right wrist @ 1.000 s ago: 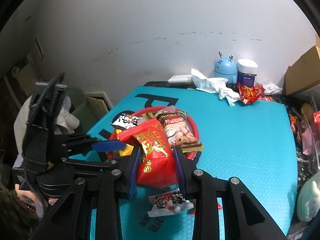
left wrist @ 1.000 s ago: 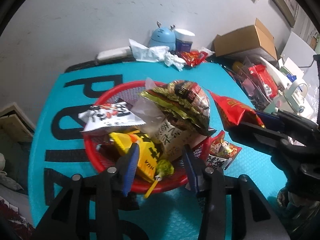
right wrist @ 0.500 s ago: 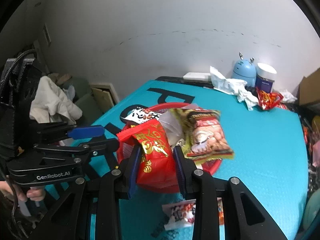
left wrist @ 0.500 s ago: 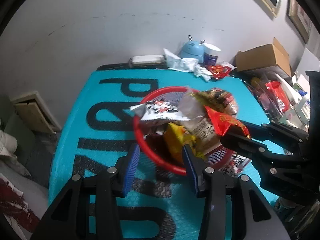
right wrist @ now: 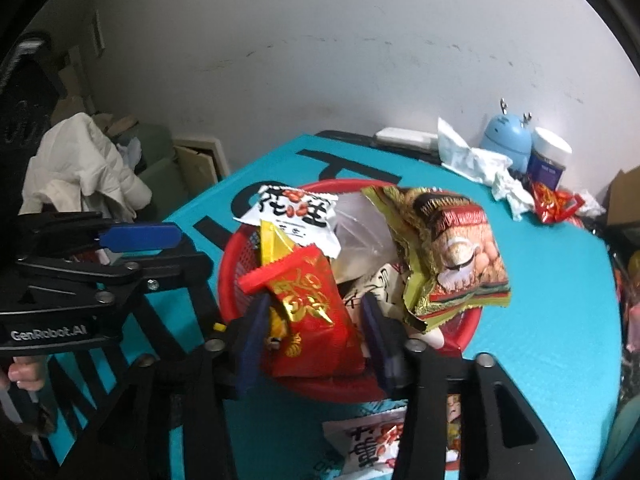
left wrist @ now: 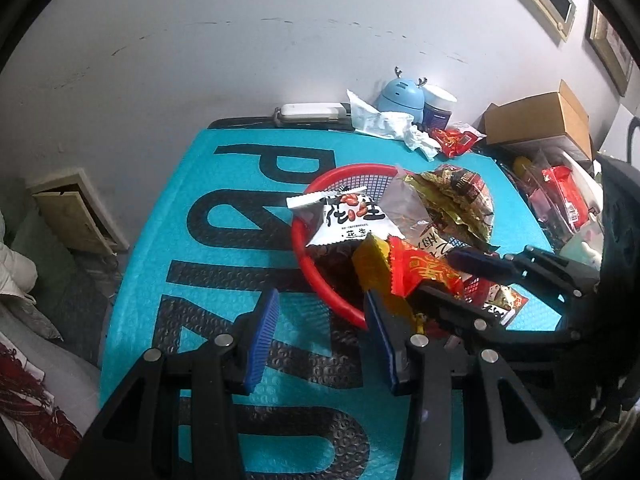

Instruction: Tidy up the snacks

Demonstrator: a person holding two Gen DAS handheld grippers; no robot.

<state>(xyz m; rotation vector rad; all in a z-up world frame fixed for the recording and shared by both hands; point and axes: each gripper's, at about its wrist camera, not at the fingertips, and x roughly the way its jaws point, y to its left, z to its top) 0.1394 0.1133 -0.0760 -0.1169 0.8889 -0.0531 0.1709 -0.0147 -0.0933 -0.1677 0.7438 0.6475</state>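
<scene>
A: Right gripper [right wrist: 312,344] was clamped on the red packet [right wrist: 310,300]; its jaws are opening, the packet loose between them, over the red basket [right wrist: 460,332].

B: Delivered, likely. Left gripper [left wrist: 320,344], parted and empty, idles at the basket's near-left.

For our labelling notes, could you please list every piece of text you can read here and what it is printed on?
"GenRobot.AI": side of the left gripper.
"花生": white peanut packet in the red basket.
Large black letters on the teal mat: cut off, no whole word.
Other snack packets' print: blurred, unreadable.
</scene>
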